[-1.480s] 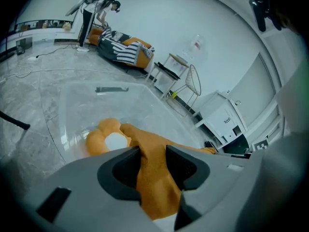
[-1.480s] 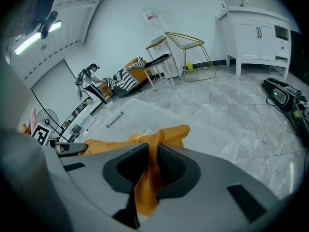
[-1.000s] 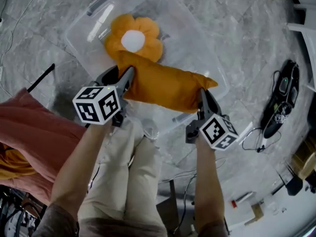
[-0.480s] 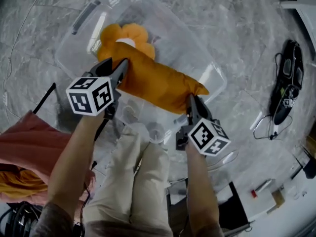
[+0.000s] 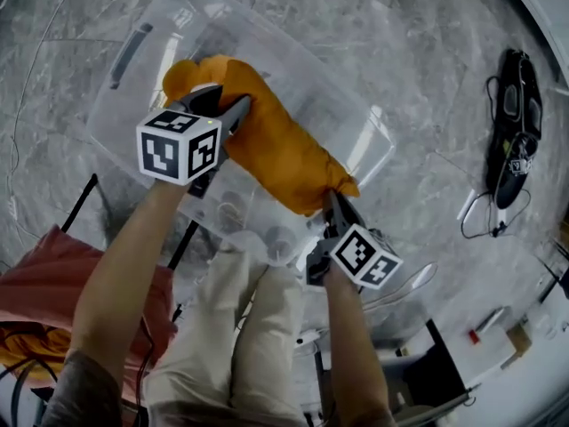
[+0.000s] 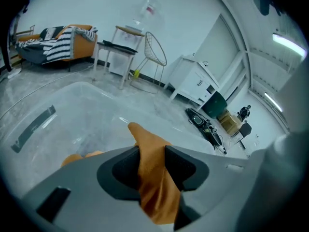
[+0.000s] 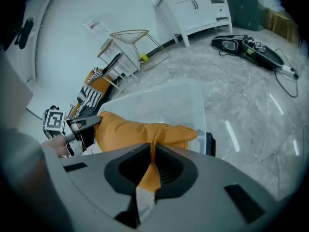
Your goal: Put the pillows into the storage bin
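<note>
Pillow point(image 5: 276, 149), orange, oblong: hangs slantwise over the open clear storage bin point(image 5: 133, 78). One end is pinched in the left gripper point(image 5: 235, 112); the opposite corner is clamped tight in the right gripper point(image 5: 331, 201). Step in hand: lowering it into the bin. Next move likely calls for sinking both ends below the rim, then parting both claws. Surround: grey marble floor point(image 5: 427, 60).

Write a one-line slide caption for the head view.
Left tool and right tool grip opposite ends of an orange pillow over the clear storage bin.
</note>
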`<action>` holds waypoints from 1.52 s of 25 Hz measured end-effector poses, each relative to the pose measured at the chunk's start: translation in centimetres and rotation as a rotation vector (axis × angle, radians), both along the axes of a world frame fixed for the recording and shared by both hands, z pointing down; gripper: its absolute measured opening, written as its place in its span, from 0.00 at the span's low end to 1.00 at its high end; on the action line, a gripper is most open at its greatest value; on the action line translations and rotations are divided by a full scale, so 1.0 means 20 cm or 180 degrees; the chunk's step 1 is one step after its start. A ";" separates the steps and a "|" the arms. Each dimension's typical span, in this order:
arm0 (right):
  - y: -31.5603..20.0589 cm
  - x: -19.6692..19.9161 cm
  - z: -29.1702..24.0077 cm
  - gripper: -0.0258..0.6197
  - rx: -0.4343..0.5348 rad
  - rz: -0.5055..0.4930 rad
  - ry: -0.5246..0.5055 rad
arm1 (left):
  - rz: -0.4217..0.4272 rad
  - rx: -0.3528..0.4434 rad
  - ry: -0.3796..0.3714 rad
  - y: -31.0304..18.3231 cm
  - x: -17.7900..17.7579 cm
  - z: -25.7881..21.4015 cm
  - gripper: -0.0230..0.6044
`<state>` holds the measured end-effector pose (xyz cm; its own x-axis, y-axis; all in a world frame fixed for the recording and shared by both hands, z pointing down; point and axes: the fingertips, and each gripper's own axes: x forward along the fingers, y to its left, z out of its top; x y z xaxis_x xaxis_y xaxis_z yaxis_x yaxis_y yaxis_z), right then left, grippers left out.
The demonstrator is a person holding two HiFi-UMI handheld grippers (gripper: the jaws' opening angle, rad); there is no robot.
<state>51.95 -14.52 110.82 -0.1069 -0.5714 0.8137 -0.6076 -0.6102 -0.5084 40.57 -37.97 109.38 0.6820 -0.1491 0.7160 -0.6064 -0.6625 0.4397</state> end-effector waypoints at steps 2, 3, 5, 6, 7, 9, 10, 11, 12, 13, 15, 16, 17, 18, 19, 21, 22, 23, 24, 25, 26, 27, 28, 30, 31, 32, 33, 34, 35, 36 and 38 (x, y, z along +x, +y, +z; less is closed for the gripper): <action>0.04 -0.01 0.03 0.09 -0.0088 -0.0009 -0.0031 | 0.0118 0.0025 -0.0004 0.01 0.07 0.02 0.27; 0.06 -0.03 0.05 0.09 -0.0124 -0.0021 -0.0036 | 0.0164 0.0023 -0.0003 0.01 0.10 0.03 0.27; 0.10 -0.05 0.07 0.09 -0.0167 -0.0018 -0.0037 | 0.0239 0.0010 0.0011 0.02 0.15 0.05 0.27; 0.11 -0.06 0.09 0.09 -0.0184 -0.0009 -0.0031 | 0.0268 0.0017 0.0020 0.01 0.18 0.05 0.28; 0.13 -0.06 0.10 0.10 -0.0213 -0.0019 -0.0014 | 0.0281 0.0040 0.0019 0.01 0.20 0.05 0.28; 0.15 -0.07 0.13 0.15 -0.0303 -0.0125 0.0073 | 0.0216 0.0102 -0.0020 -0.02 0.20 0.07 0.33; 0.15 -0.08 0.13 0.21 -0.0336 -0.0192 0.0134 | 0.0140 0.0102 -0.0031 -0.03 0.19 0.09 0.37; 0.14 -0.08 0.13 0.28 -0.0348 -0.0236 0.0194 | 0.0054 0.0067 -0.0023 -0.03 0.18 0.10 0.44; 0.13 -0.08 0.13 0.33 -0.0342 -0.0249 0.0245 | -0.0022 0.0010 -0.0008 -0.02 0.17 0.12 0.53; 0.11 -0.08 0.13 0.36 -0.0323 -0.0242 0.0280 | -0.0067 -0.0043 0.0004 0.00 0.16 0.13 0.56; 0.08 -0.09 0.12 0.42 -0.0275 -0.0237 0.0294 | -0.0059 -0.0089 0.0026 0.05 0.13 0.15 0.56; 0.07 -0.11 0.12 0.44 -0.0247 -0.0257 0.0279 | -0.0031 -0.0099 0.0036 0.08 0.12 0.15 0.56; 0.05 -0.13 0.12 0.45 -0.0215 -0.0291 0.0260 | -0.0002 -0.0107 0.0042 0.12 0.11 0.15 0.56; 0.04 -0.14 0.11 0.45 -0.0182 -0.0331 0.0244 | 0.0028 -0.0112 0.0046 0.15 0.10 0.14 0.56; 0.03 -0.16 0.10 0.46 -0.0150 -0.0372 0.0232 | 0.0058 -0.0110 0.0048 0.19 0.09 0.13 0.56; 0.00 -0.20 0.05 0.46 -0.0084 -0.0455 0.0206 | 0.0094 -0.0091 0.0051 0.24 0.06 0.08 0.56; -0.01 -0.22 0.01 0.45 -0.0053 -0.0502 0.0195 | 0.0090 -0.0083 0.0059 0.26 0.04 0.03 0.56; -0.02 -0.24 -0.03 0.45 -0.0025 -0.0556 0.0188 | 0.0070 -0.0081 0.0076 0.28 0.03 -0.02 0.56; -0.03 -0.26 -0.09 0.45 0.0001 -0.0616 0.0189 | 0.0041 -0.0082 0.0101 0.30 0.01 -0.08 0.56; -0.03 -0.28 -0.16 0.45 0.0028 -0.0680 0.0197 | 0.0009 -0.0083 0.0131 0.32 -0.01 -0.16 0.57; -0.04 -0.29 -0.23 0.45 0.0059 -0.0745 0.0212 | -0.0024 -0.0078 0.0162 0.35 -0.02 -0.24 0.56; -0.05 -0.30 -0.32 0.45 0.0094 -0.0805 0.0234 | -0.0056 -0.0067 0.0191 0.36 -0.04 -0.33 0.56; -0.06 -0.30 -0.41 0.45 0.0130 -0.0855 0.0259 | -0.0087 -0.0052 0.0220 0.38 -0.06 -0.42 0.56; -0.07 -0.31 -0.60 0.44 0.0191 -0.0926 0.0299 | -0.0146 -0.0023 0.0272 0.42 -0.10 -0.63 0.56; -0.07 -0.32 -0.70 0.44 0.0217 -0.0959 0.0314 | -0.0179 -0.0011 0.0297 0.45 -0.12 -0.74 0.56; -0.06 -0.34 -0.81 0.44 0.0248 -0.1001 0.0331 | -0.0216 0.0002 0.0323 0.47 -0.15 -0.85 0.56; -0.06 -0.36 -0.92 0.44 0.0289 -0.1056 0.0351 | -0.0256 0.0023 0.0351 0.49 -0.17 -0.97 0.56; -0.07 -0.37 -1.03 0.44 0.0340 -0.1124 0.0375 | -0.0298 0.0053 0.0380 0.50 -0.19 -1.09 0.56; -0.07 -0.39 -1.15 0.44 0.0395 -0.1200 0.0400 | -0.0340 0.0094 0.0407 0.51 -0.22 -1.22 0.56; -0.08 -0.41 -1.27 0.44 0.0449 -0.1280 0.0425 | -0.0385 0.0141 0.0428 0.52 -0.24 -1.35 0.57; -0.06 -0.45 -1.51 0.44 0.0536 -0.1426 0.0484 | -0.0470 0.0240 0.0463 0.56 -0.31 -1.62 0.57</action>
